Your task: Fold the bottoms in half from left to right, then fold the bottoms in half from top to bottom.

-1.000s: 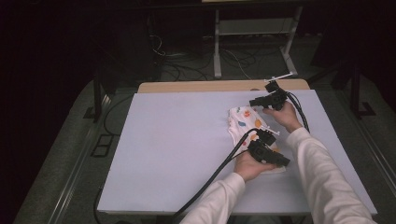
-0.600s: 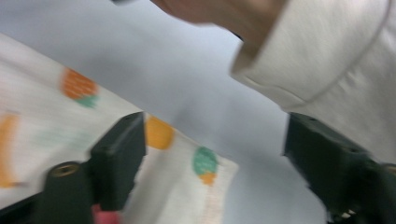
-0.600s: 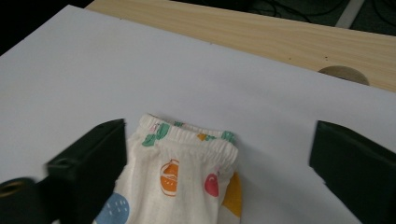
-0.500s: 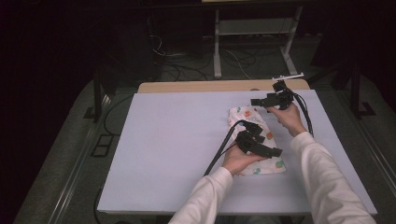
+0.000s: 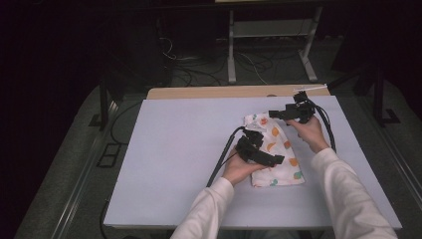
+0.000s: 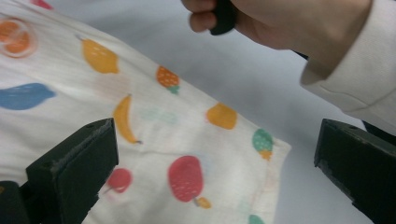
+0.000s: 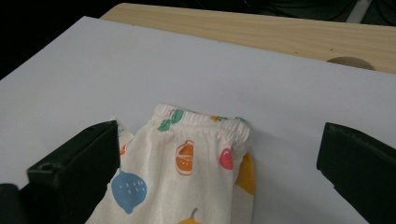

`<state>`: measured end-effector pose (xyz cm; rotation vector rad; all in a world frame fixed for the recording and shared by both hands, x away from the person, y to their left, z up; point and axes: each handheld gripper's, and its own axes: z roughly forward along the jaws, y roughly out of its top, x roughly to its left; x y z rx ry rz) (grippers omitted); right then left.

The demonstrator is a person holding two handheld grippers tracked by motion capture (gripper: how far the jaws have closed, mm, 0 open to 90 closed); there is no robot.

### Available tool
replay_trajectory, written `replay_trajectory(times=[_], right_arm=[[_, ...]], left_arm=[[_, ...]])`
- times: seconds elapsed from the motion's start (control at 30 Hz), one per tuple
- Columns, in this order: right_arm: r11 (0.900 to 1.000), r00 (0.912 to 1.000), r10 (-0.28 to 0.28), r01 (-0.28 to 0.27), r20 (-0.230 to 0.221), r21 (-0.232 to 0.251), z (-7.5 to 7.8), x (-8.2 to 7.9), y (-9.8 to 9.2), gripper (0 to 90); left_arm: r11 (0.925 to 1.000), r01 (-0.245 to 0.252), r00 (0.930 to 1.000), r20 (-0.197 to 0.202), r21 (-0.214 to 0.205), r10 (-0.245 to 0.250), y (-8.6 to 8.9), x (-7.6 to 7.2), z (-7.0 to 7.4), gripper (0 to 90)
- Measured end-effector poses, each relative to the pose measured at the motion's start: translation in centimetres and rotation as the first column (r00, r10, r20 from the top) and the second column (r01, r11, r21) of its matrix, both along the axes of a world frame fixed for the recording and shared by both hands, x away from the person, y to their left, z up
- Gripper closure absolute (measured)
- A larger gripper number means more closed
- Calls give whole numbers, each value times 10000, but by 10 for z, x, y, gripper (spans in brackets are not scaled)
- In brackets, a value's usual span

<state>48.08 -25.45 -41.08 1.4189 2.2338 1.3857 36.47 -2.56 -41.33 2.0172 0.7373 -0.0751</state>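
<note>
High view — white table (image 5: 164,164) with a wooden strip along its far edge. A small white garment (image 5: 278,157) printed with fruit lies right of centre, folded, running from the far-left toward the near-right. Left hand (image 5: 238,169) comes in from the near edge in a cream sleeve, forearm angled up toward the right; its left hand-held gripper (image 5: 271,158) reaches rightward over the near half of the garment, cable trailing back to the near left. Right hand (image 5: 309,132) enters from the near right, wrist bent back toward the left; its right hand-held gripper (image 5: 276,114) points left above the garment's far end.

Left gripper view — the left hand-held gripper (image 6: 215,172) has its black jaws spread wide, hovering above the garment (image 6: 154,140), the cloth between them but not pinched. A hemmed corner of the cloth lies toward the right. The other hand (image 6: 280,18) and its cream cuff show at the top right, fingers curled round a black handle.

Right gripper view — the right hand-held gripper (image 7: 215,172) is likewise spread wide, nothing between the jaws but air. The garment's gathered elastic band (image 7: 205,120) lies below, near the table's far wooden strip (image 7: 261,28).
</note>
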Motion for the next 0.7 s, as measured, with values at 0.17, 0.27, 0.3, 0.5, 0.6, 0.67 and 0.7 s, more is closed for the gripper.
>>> replay_trajectory(times=[0.17, 0.27, 0.3, 0.5, 0.6, 0.67, 0.7], right_arm=[[9999, 10000, 63, -63, -2, 84, -3, -3, 0, 0], [9998, 9999, 100, -100, -10, 196, -3, -4, -1, 0], [9997, 9999, 115, -114, -18, 209, -3, -5, -1, 0], [9991, 9995, 304, -302, -66, 299, -3, -6, -1, 0], [9986, 9989, 447, -441, -173, 295, -3, -7, -1, 0], [9981, 9985, 517, -510, -190, 336, -4, -7, -1, 0], [9979, 9983, 550, -544, -166, 338, -4, -7, -1, 0]], left_arm=[[9999, -145, 9994, 300, -22, 145, 7, 4, 2, 0], [9996, -266, 9987, 425, -27, 267, 12, 8, 3, 0], [9995, -311, 9986, 417, -18, 312, 14, 9, 3, 0], [9986, -510, 9971, 564, 133, 502, 25, 20, 5, 0], [9978, -647, 9964, 562, 157, 637, 30, 25, 6, 0], [9970, -725, 9951, 692, 252, 706, 33, 29, 7, 0], [9963, -813, 9942, 723, 287, 791, 35, 31, 6, 0]])
